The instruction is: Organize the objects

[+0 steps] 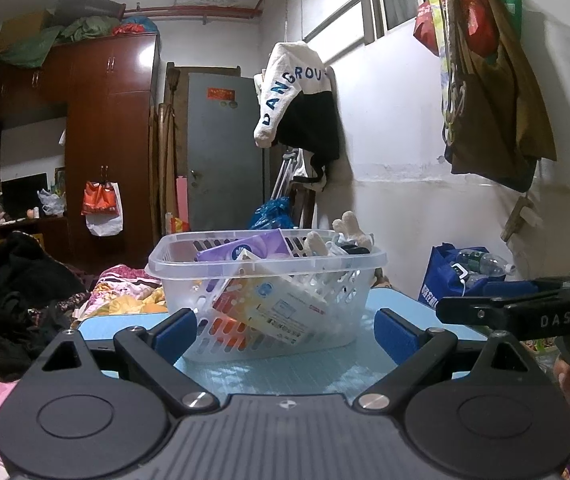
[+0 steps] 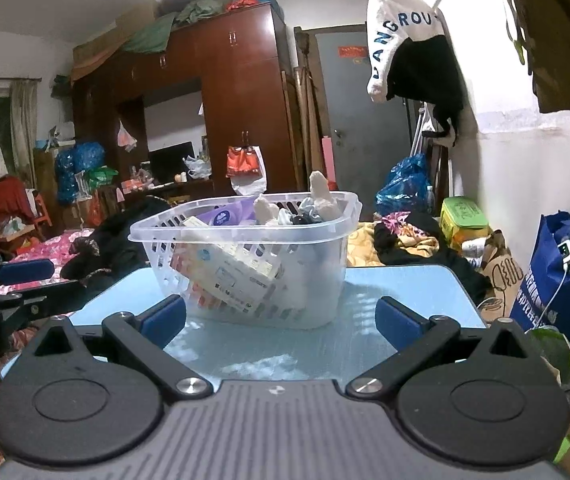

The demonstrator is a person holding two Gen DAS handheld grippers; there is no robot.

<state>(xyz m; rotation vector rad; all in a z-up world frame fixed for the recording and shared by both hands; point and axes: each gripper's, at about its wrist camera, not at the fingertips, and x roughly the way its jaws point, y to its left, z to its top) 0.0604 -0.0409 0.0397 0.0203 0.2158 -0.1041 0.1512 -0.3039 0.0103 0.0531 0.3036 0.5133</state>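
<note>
Landmark: clear plastic basket, standing on the blue worktop, toward its far side.

Left of the basket's front: left hand-held gripper, jaws spread wide, holding nothing, pads level with the basket's lower wall. Likely poised, not gripping.

Inside the basket: purple tissue pack, a white-and-orange box leaning on end, pale cloth pieces poking above the rim. Contents appear gathered already.

Right of the basket's front: right hand-held gripper, equally wide open, empty, aimed at the basket. Worktop around the basket looks bare.
</note>
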